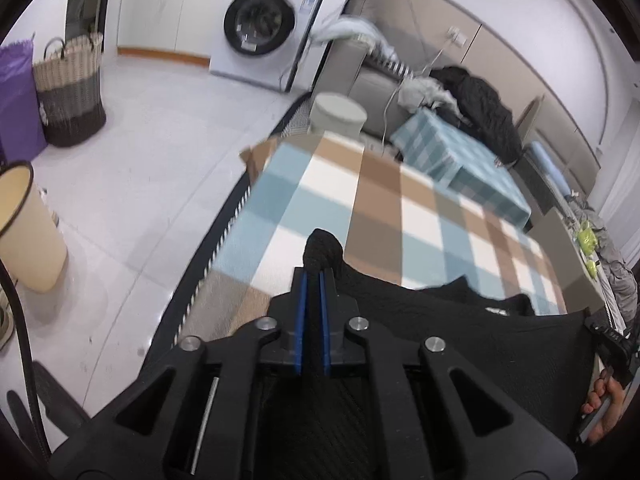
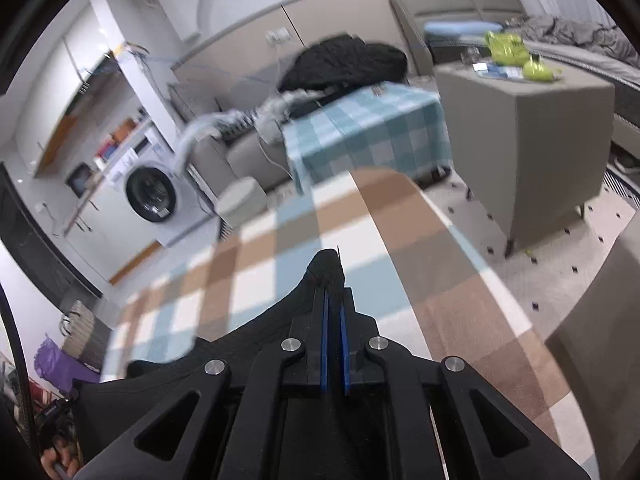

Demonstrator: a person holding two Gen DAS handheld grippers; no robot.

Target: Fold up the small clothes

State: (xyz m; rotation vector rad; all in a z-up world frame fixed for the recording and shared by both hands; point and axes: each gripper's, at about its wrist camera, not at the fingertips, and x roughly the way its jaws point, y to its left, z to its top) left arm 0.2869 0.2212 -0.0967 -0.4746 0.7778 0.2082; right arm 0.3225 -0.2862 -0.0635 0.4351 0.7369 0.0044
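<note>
A black knit garment [image 1: 460, 320] hangs stretched between my two grippers above a table covered with a blue, brown and white checked cloth [image 1: 360, 200]. My left gripper [image 1: 314, 276] is shut on one corner of the garment, which sticks out past the blue pads. My right gripper [image 2: 334, 280] is shut on the other corner of the black garment [image 2: 240, 344]. The right gripper also shows at the right edge of the left wrist view [image 1: 608, 340]. The checked cloth [image 2: 280, 272] lies below in the right wrist view.
A washing machine [image 1: 260, 28], woven basket [image 1: 70, 92] and cream bin [image 1: 28, 232] stand on the floor to the left. A sofa with a teal checked cloth [image 1: 456, 160] and dark clothes [image 1: 480, 104] is behind. A grey cabinet [image 2: 532, 148] stands right.
</note>
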